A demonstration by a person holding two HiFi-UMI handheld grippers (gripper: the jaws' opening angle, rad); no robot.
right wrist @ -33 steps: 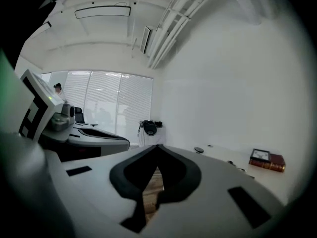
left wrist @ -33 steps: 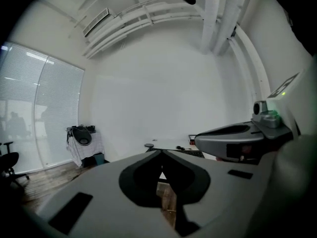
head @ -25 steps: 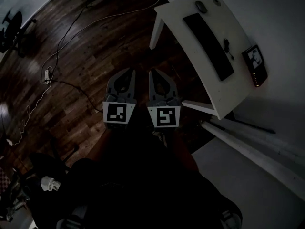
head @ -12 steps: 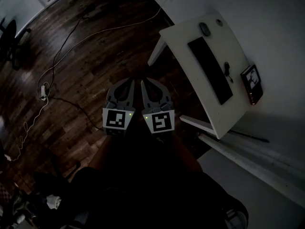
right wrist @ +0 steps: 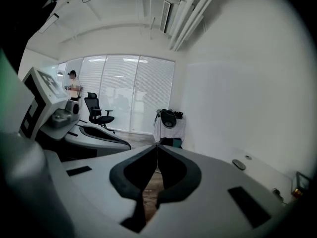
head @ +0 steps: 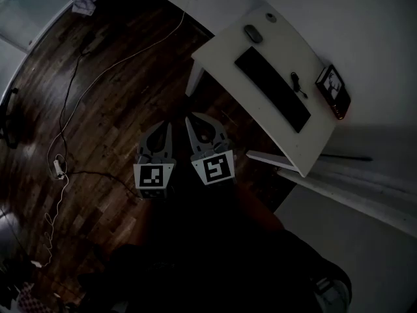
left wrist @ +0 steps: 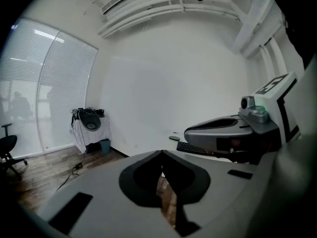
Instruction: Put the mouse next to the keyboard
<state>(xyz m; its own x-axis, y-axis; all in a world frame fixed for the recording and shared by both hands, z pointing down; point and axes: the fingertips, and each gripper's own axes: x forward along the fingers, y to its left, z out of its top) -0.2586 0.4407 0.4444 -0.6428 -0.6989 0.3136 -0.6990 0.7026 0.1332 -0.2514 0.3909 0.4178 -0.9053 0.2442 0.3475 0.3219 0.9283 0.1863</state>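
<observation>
Both hand-held grippers hang over the dark wood floor, well short of the bench [head: 306, 142], which lies at about one o'clock from them. The left hand-held gripper [head: 164, 126] has its jaws pressed together with nothing between them, and the right hand-held gripper [head: 195, 119] is closed and empty too. The mouse [head: 253, 34] sits on the bench near the eleven o'clock end of the keyboard [head: 272, 89], apart from it and not far from the bench's far corner. A small round thing [head: 270, 17] lies just past the mouse at one o'clock. I judge the reach has not begun. The likely slips: arriving with jaws closed would shove the mouse rather than grasp it, and from where it sits a push could slide it toward the edge. Its domed shell may squirt out of a shallow pinch. The loose white cable [head: 98, 64] on the floor could catch a foot.
</observation>
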